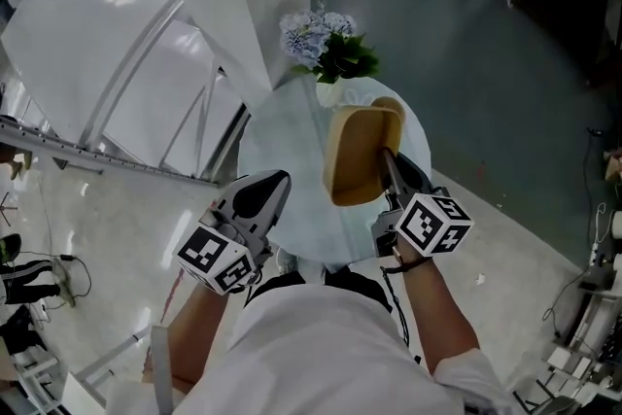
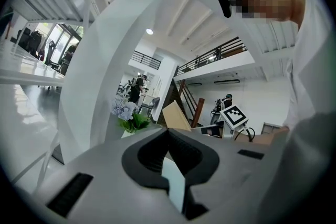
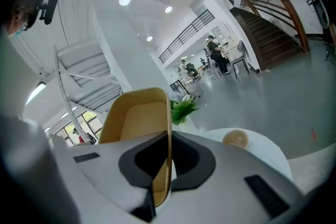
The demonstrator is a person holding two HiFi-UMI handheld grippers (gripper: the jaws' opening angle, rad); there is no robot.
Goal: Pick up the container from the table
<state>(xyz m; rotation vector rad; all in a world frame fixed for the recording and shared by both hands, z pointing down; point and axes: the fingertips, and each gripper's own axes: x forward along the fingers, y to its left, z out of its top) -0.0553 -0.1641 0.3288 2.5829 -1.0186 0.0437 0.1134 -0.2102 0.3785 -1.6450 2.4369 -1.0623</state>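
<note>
A tan container (image 1: 360, 155) with rounded corners hangs tilted on edge above the round white table (image 1: 282, 141). My right gripper (image 1: 387, 158) is shut on its side wall. In the right gripper view the wall (image 3: 134, 118) runs thin between the jaws of the right gripper (image 3: 169, 139). My left gripper (image 1: 280, 180) hovers over the table's near left edge, shut with nothing in it, apart from the container. From the left gripper (image 2: 168, 134) I see the container (image 2: 175, 115) off to the right, beside the right gripper's marker cube (image 2: 233, 115).
A pot of pale blue flowers (image 1: 326, 39) stands at the table's far edge. A tan round object (image 3: 235, 138) lies on the table (image 3: 262, 149) beyond the container. A white slanted staircase structure (image 1: 117, 44) rises at left. Grey floor (image 1: 466, 63) lies to the right.
</note>
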